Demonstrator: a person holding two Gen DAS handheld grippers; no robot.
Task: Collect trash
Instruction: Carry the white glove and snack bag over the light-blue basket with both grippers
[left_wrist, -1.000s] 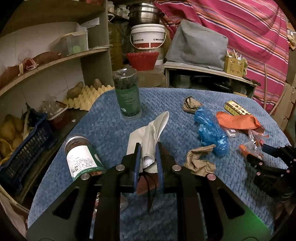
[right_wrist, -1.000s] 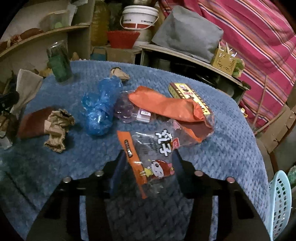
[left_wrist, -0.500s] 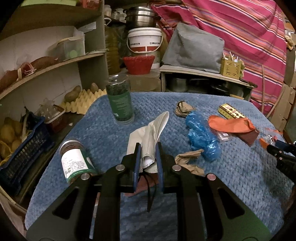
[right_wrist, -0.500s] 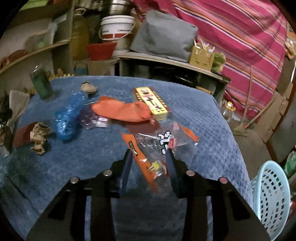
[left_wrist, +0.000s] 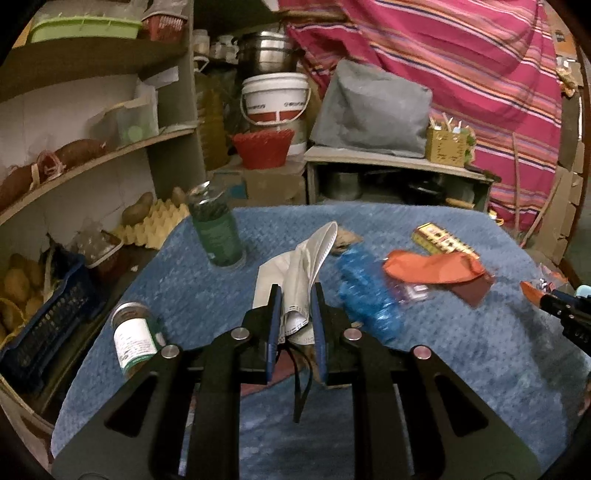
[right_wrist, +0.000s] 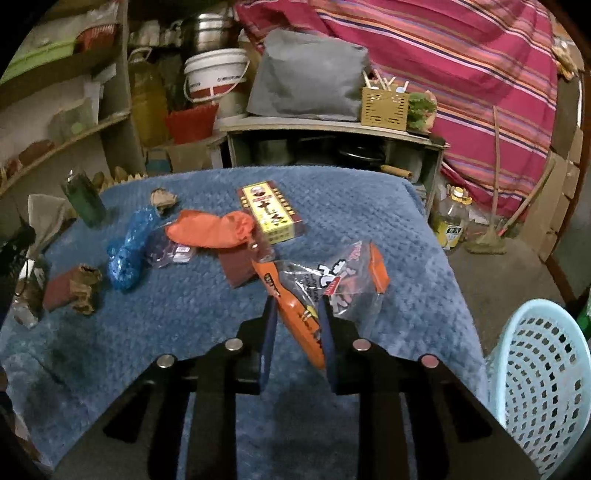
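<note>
A blue waffle-textured cloth (right_wrist: 207, 314) covers the table, and a pale blue perforated plastic basket (right_wrist: 543, 373) stands on the floor just beside its right edge. On the cloth lie a crumpled orange bag (right_wrist: 210, 230), a blue crinkled plastic bag (right_wrist: 127, 251) and a flat yellow printed box (right_wrist: 271, 214), with a green-filled glass jar (left_wrist: 218, 229) upright near the shelves. The right gripper (right_wrist: 297, 321) is clamped on a clear snack wrapper with orange edges (right_wrist: 325, 288), raised off the cloth; the left gripper (left_wrist: 295, 306) pinches a white crumpled paper (left_wrist: 299, 269).
</note>
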